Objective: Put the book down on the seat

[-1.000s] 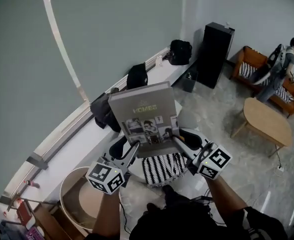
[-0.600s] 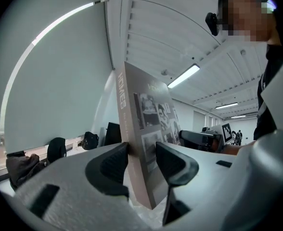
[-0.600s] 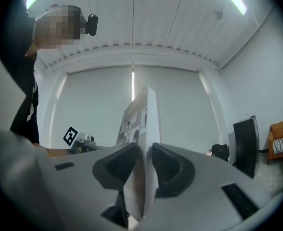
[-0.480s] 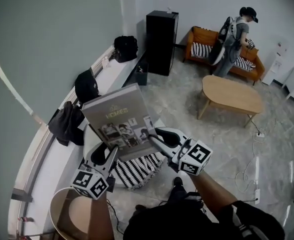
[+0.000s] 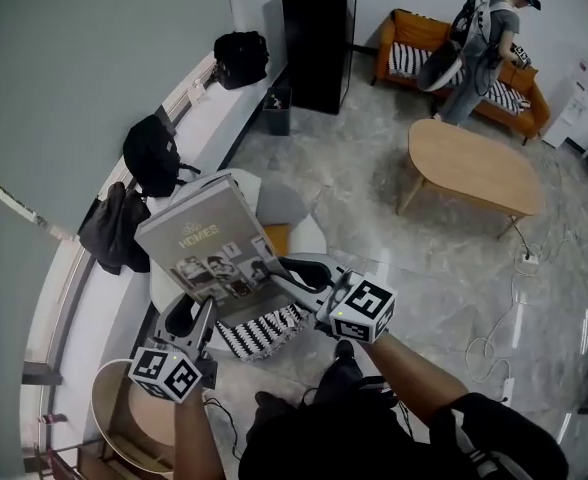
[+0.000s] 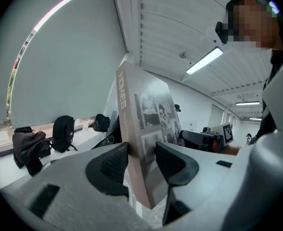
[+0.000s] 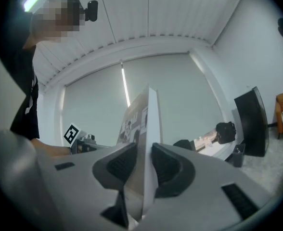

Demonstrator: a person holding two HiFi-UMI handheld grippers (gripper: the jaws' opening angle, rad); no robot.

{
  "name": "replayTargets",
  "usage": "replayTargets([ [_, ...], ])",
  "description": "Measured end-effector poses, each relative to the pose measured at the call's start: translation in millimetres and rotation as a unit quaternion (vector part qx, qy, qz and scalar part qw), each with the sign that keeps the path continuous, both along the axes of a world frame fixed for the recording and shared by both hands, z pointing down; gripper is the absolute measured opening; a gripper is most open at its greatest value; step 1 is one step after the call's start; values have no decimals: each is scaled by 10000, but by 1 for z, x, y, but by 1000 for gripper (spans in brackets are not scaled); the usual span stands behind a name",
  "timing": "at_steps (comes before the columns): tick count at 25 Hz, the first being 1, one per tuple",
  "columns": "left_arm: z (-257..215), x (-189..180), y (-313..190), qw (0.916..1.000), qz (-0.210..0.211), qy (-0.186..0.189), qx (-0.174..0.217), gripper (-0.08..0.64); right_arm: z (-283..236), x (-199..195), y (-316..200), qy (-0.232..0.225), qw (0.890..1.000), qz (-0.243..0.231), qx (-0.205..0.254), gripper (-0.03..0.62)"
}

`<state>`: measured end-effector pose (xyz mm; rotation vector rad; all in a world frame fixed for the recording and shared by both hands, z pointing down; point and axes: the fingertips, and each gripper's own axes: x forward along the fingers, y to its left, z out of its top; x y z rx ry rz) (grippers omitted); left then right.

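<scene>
Now the book [image 5: 199, 246] sits lower, centre-left of frame, held tilted over the striped cushion [image 5: 264, 330]. The left gripper [image 5: 210, 306] and right gripper [image 5: 274, 268] both clamp its bottom edge, so setting it down is yet to come.

A grey marble floor [image 5: 374, 198] carried an oval wooden table [image 5: 474, 163]; a black cabinet [image 5: 319, 38] and orange sofa [image 5: 394, 43] stood against the far wall.
</scene>
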<state>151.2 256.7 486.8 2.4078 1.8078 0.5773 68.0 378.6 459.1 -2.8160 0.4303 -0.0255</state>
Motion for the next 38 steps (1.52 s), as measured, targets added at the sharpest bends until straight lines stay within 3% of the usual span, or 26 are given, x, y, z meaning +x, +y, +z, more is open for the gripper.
replayTargets([
  [6,54,-5,30,9972,-443,-289,526,192,67,6,38,-476,9964,-504,479,115],
  [10,99,6,25,9941,-577,-584,713,192,115,23,35,-878,9916,-623,715,115],
  [17,186,32,12,9902,-355,-1057,837,192,193,46,19,-1433,9864,-510,625,112],
  [25,278,60,-16,9819,-378,-1501,1088,192,291,77,-8,-2000,9743,-434,947,112],
  [38,399,63,-35,9716,-503,-1981,1197,189,408,84,-25,-2588,9590,-551,1012,110],
])
